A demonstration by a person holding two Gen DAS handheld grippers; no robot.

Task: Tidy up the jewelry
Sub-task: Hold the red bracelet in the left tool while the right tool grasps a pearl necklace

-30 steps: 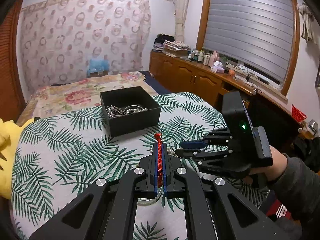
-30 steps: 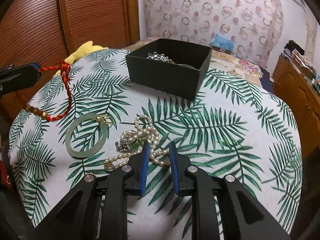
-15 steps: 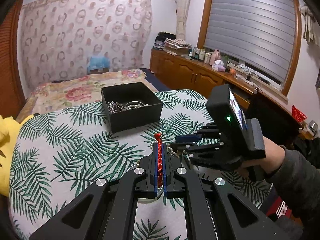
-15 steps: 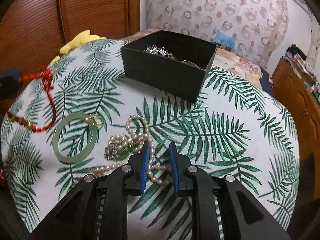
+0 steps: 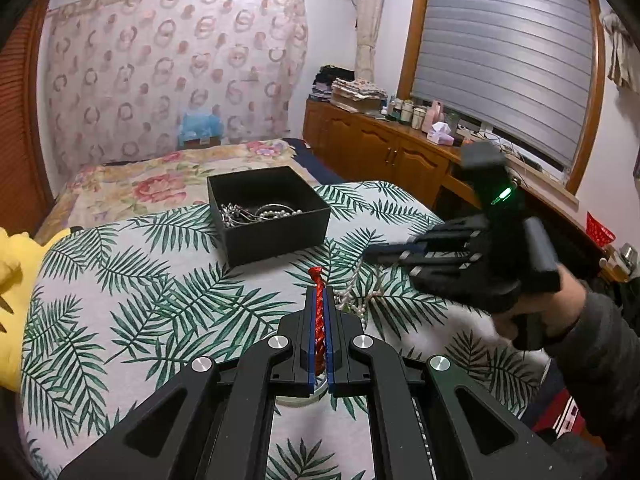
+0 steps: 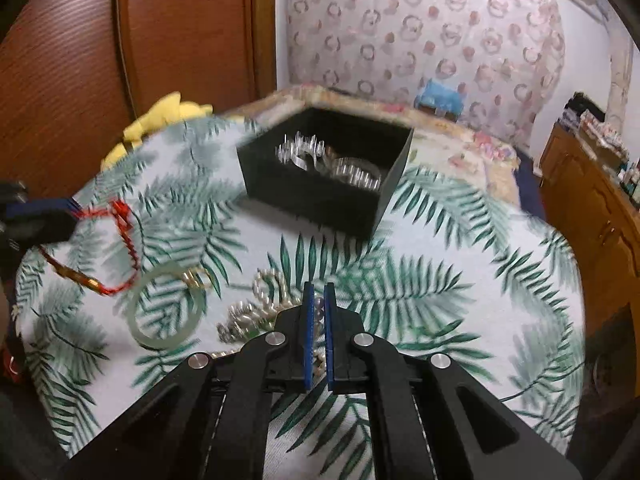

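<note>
While two tongs [image 5: 319, 300] [image 6: 319, 300] grip, one box [image 5: 276, 236] holds jewelry.

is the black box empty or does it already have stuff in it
Not empty. The open black box already holds jewelry: tangled silver pieces and a string of pearls lie on its floor, visible from both wrist views.

At the left edge I see a yellow plush toy [image 5: 10, 256], a floral bedspread [image 5: 160, 188] mid-frame, and wooden cabinets [image 5: 380, 156] right of centre under a shuttered window [image 5: 504, 56].
</note>
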